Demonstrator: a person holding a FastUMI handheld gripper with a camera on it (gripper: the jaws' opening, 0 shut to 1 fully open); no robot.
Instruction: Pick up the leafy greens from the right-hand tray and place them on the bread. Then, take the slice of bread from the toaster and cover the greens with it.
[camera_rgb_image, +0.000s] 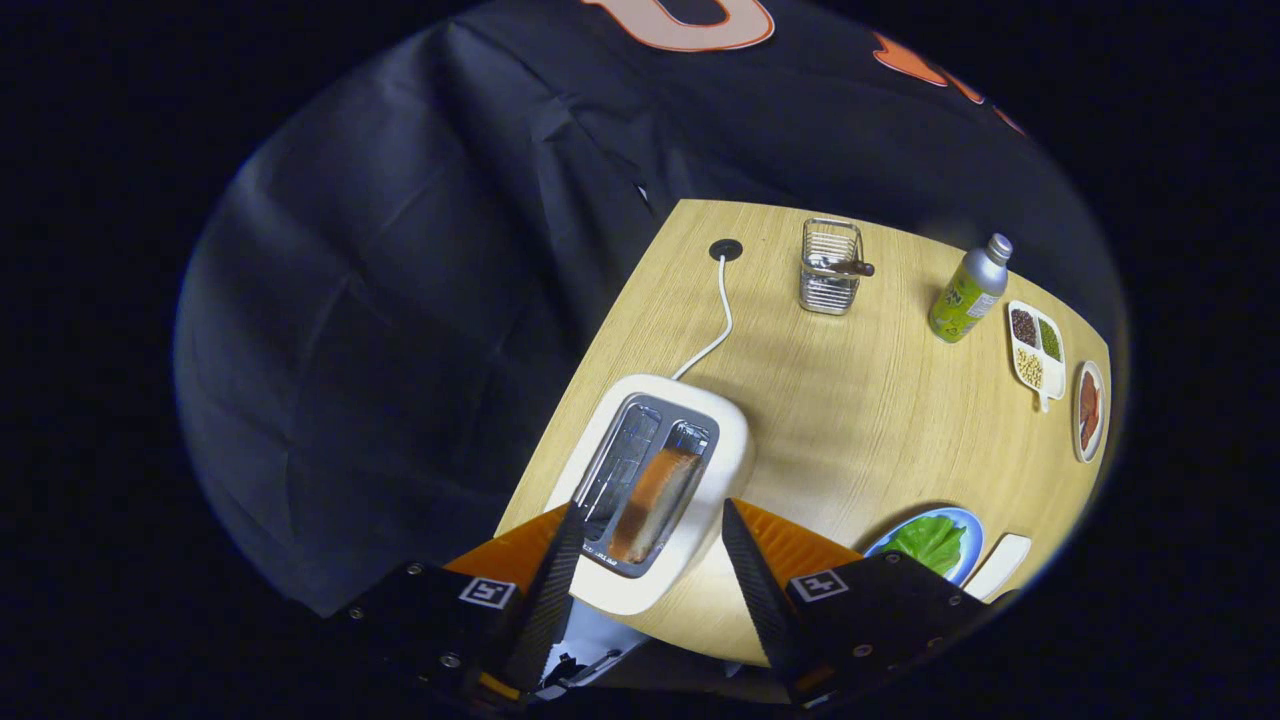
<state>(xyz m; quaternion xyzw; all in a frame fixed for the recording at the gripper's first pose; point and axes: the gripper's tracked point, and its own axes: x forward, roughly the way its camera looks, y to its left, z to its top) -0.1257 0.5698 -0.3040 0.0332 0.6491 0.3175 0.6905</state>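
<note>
My gripper (650, 560) wide open, empty | toast (655, 503) dead ahead between fingers, slot running away from me | greens (930, 542) already plated

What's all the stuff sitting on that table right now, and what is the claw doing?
Table: one, light wood.
Toaster: one, white, between the claw's fingers, cord running to a hole in the table.
Bread slice: one, toasted brown, in the toaster's slot.
Wire basket: one, metal, beyond the toaster.
Bottle: one, green with silver cap, beside the basket.
Divided dish: one, white, holding grains.
Small plate: one, reddish contents.
Blue plate: one, holding leafy greens.
Claw: one, open above the toaster.
</note>
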